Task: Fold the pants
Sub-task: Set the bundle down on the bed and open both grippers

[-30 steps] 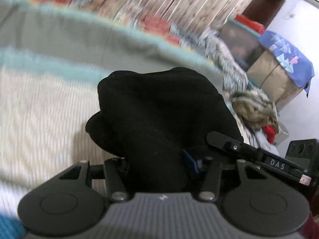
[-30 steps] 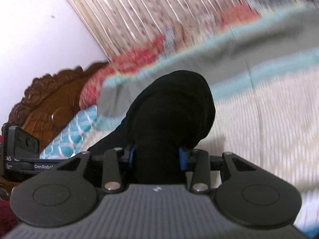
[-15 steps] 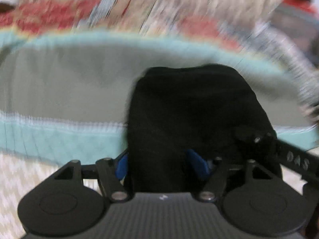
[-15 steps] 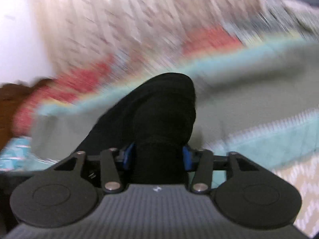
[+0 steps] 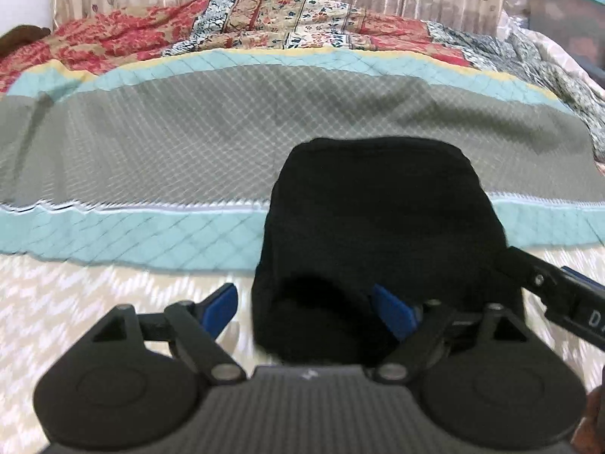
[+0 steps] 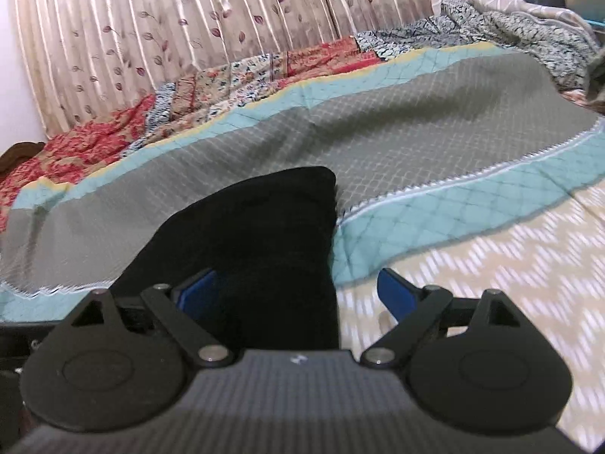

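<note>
The black pants [image 5: 378, 219] lie folded in a compact bundle on the quilted bedspread [image 5: 151, 143]. My left gripper [image 5: 310, 308] is open, its blue-padded fingers spread wide around the near left corner of the pants. My right gripper [image 6: 298, 295] is open too, its fingers spread around the near right edge of the pants [image 6: 257, 234], which lie flat on the bed. The right gripper's body [image 5: 559, 302] shows at the right edge of the left wrist view.
A red and floral patterned quilt [image 5: 234, 26] is bunched along the far side of the bed under a leaf-print curtain [image 6: 189, 30]. Crumpled dark-patterned bedding [image 6: 510, 34] lies at the far right. A dark wooden headboard [image 6: 15, 155] is at far left.
Both grippers carried the pants forward, set them down on the bedspread and opened, letting go. The pants now lie flat instead of hanging bunched from the shut jaws.
</note>
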